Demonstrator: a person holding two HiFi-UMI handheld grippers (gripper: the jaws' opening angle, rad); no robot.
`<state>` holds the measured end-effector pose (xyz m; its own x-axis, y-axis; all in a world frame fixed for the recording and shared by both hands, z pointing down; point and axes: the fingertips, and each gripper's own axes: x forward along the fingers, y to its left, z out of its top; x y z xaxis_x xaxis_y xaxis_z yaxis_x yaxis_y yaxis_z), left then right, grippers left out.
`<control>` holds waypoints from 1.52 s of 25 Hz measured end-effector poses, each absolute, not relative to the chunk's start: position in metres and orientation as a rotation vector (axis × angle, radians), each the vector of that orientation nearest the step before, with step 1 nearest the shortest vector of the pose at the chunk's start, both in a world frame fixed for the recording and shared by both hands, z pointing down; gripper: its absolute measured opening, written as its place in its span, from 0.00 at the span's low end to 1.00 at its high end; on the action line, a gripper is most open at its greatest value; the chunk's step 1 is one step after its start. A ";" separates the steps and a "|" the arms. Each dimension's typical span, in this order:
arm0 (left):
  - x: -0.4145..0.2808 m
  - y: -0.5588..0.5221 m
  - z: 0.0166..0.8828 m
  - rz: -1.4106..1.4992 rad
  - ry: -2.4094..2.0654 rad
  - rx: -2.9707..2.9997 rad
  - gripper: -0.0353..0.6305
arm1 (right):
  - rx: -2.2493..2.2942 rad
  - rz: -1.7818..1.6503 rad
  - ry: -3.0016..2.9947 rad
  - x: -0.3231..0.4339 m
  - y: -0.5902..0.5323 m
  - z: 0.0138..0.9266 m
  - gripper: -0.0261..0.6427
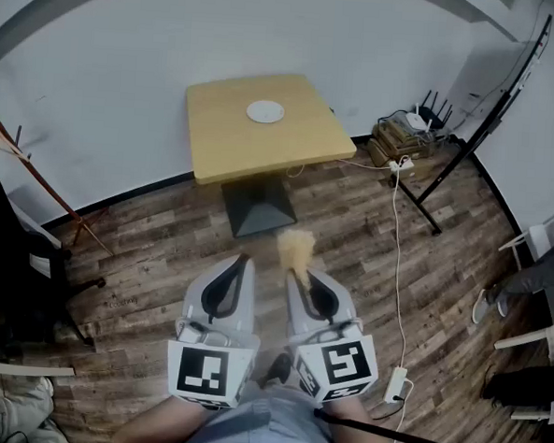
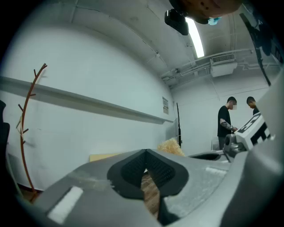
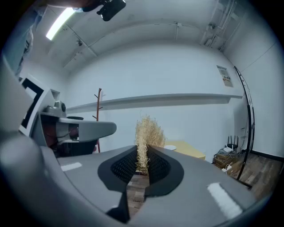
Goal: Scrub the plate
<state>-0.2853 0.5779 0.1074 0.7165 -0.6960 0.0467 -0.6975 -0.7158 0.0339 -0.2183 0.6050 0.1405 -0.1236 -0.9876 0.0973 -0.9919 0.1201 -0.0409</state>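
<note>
A white plate (image 1: pixel 265 111) lies on a square yellow table (image 1: pixel 225 152) by the far wall, well ahead of both grippers. My right gripper (image 1: pixel 304 276) is shut on a tuft of pale straw-like scrubber (image 1: pixel 296 248), which sticks out forward past its tips. In the right gripper view the scrubber (image 3: pixel 147 133) stands pinched between the pads of the right gripper (image 3: pixel 143 166), with the plate (image 3: pixel 170 147) small behind it. My left gripper (image 1: pixel 242 261) is beside it, shut and holding nothing. In the left gripper view the left gripper (image 2: pixel 145 166) shows its pads together.
A red coat rack (image 1: pixel 36 178) and a black chair (image 1: pixel 13 256) stand at the left. A router and cables (image 1: pixel 409 130), a black stand (image 1: pixel 489 117) and a power strip (image 1: pixel 398 384) are on the wooden floor at the right. Two people (image 2: pixel 226 122) stand far off.
</note>
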 end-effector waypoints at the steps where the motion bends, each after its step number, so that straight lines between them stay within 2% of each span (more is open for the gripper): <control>1: -0.282 0.579 0.108 0.047 -1.164 2.866 0.08 | 2.049 0.150 -2.315 -0.215 0.606 0.142 0.10; 23: -0.215 0.587 0.131 0.174 -1.228 2.827 0.08 | 2.028 0.284 -2.452 -0.147 0.609 0.160 0.11; 31: -0.205 0.537 0.155 0.217 -1.217 2.772 0.08 | 2.044 0.388 -2.398 -0.127 0.564 0.186 0.11; 38: -0.183 0.450 0.164 0.199 -1.169 2.756 0.08 | 2.040 0.437 -2.355 -0.108 0.482 0.198 0.11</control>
